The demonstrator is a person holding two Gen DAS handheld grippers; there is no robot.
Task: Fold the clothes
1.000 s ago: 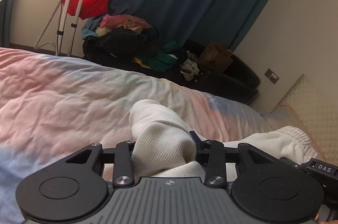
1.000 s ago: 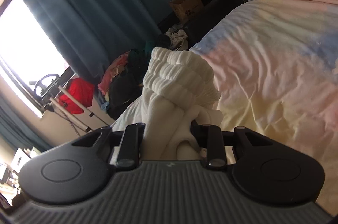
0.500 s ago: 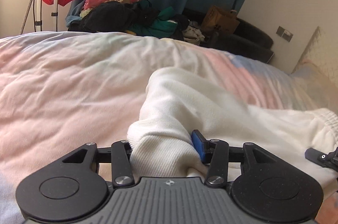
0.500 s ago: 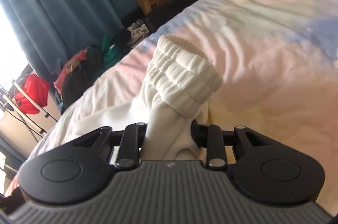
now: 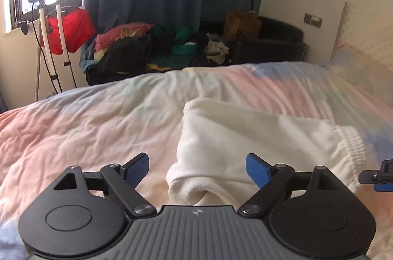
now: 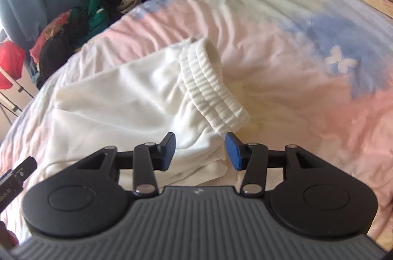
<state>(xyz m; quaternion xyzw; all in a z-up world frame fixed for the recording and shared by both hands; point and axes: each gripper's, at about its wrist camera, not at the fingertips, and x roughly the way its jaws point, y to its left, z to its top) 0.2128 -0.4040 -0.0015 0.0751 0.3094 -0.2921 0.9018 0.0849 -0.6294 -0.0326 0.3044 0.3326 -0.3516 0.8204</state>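
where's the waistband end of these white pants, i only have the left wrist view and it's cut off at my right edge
Observer: In the right wrist view the ribbed waistband lies flat on the duvet, running away from the right gripper.
Operator: is the right one still gripping it
Observer: No. Its fingers have just been opening and stand apart, clear of the white pants lying between them.
Operator: anything on the bed past the waistband
Observer: Only bedding: a white butterfly print on a blue patch of the duvet.
Operator: ok, left is open too
Observer: Agreed, the left gripper is open, cuff end unpinched.
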